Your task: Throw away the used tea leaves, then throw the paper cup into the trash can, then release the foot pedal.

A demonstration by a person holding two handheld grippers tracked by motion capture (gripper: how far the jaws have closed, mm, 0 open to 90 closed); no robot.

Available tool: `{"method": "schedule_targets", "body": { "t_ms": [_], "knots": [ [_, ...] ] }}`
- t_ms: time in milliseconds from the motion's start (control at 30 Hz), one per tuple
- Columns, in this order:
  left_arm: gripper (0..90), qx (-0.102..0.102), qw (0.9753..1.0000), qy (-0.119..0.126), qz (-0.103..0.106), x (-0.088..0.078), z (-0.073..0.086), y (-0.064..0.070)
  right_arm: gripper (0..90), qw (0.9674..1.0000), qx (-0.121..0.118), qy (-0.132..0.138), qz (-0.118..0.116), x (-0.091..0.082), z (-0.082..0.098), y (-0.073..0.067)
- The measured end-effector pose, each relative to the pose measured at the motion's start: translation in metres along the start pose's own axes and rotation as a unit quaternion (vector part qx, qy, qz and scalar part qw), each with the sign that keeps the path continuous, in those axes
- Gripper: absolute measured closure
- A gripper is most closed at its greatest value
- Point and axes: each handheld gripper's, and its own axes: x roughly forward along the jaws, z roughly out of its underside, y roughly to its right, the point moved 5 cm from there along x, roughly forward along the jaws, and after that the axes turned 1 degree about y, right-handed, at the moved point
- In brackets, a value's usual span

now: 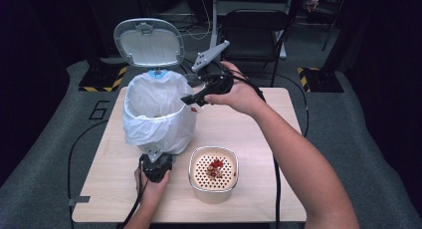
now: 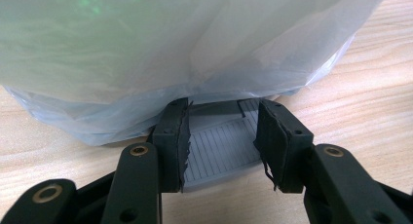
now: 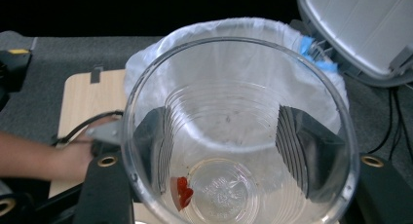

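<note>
A small pedal bin [image 1: 157,117] lined with a white bag [image 2: 146,53] stands on the table, its grey lid [image 1: 149,42] swung up. My left gripper [image 1: 156,162] sits at the bin's foot, its jaws [image 2: 221,119] closed on the sides of the grey ribbed pedal [image 2: 219,148]. My right gripper [image 1: 193,98] hovers at the bin's right rim, shut on a clear plastic cup [image 3: 219,185] that is tipped toward the bag's opening. A red scrap [image 3: 183,191] clings near the cup's bottom. The gripper's jaws [image 3: 229,136] show through the cup's wall.
A cream strainer bowl [image 1: 199,186] holding several red bits [image 1: 215,168] stands near the table's front, right of my left hand. The light wooden table [image 1: 249,139] has bare room on its right half. A dark chair [image 1: 254,30] stands behind it.
</note>
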Motion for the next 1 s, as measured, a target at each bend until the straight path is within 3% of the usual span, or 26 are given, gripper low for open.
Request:
{"method": "schedule_targets", "body": {
  "t_ms": [333,633,800,1000],
  "knots": [
    [55.7,-0.001,1.0,-0.001,0.001,0.0,0.0,0.0,37.5,0.9998,0.019,0.003,0.009,0.044,-0.026,0.006],
    [55.6,-0.001,1.0,0.001,0.0,0.0,0.0,0.0,36.7,0.9993,0.029,-0.004,0.021,0.068,-0.029,0.011],
    [55.7,0.001,1.0,0.001,0.0,0.0,0.0,0.0,36.0,0.9987,0.041,0.005,0.029,0.086,-0.032,0.016],
    [55.7,0.003,1.0,-0.001,0.0,0.0,0.0,-0.001,33.2,0.9982,0.045,-0.01,0.037,0.109,-0.03,0.019]
  ]
}}
